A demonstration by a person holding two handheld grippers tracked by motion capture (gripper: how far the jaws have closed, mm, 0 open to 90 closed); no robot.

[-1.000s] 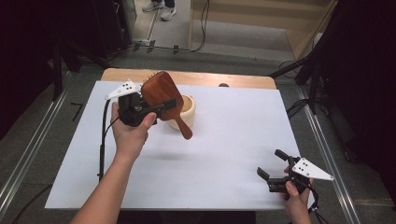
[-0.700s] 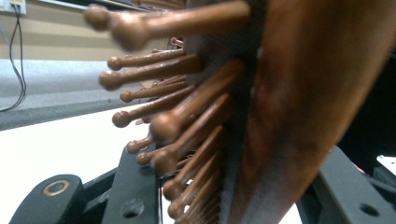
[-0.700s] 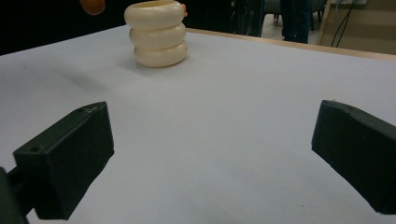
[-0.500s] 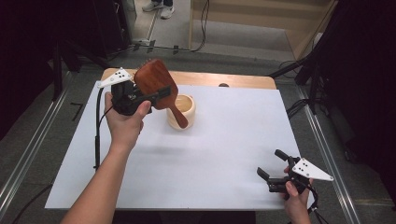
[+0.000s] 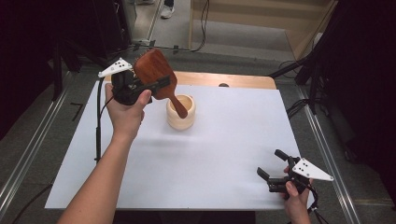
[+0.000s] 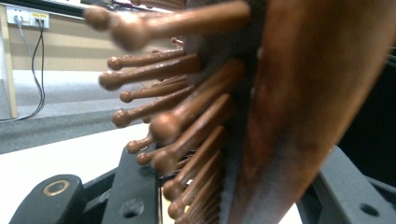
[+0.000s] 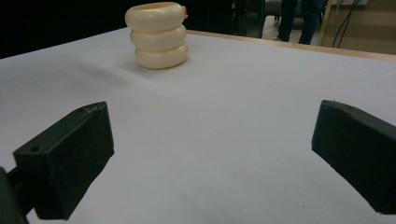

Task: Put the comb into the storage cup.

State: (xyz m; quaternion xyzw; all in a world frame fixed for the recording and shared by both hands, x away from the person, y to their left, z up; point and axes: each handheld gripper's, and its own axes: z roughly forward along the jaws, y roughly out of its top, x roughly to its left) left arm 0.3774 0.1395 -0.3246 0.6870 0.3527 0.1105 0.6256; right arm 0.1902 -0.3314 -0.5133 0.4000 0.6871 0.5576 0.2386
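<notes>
With our left gripper [image 5: 156,86] pinching the wooden hairbrush [image 5: 156,74] by its head, handle tilted over the ribbed cream cup [image 5: 180,112], and our right gripper [image 5: 273,170] spread idle, a careless lowering could topple that cup.

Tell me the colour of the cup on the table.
Cream; the cup shows best in the right gripper view.

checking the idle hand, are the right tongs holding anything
No, the right tongs stand open with only bare white table between their jaws, well short of the cream cup.
</notes>
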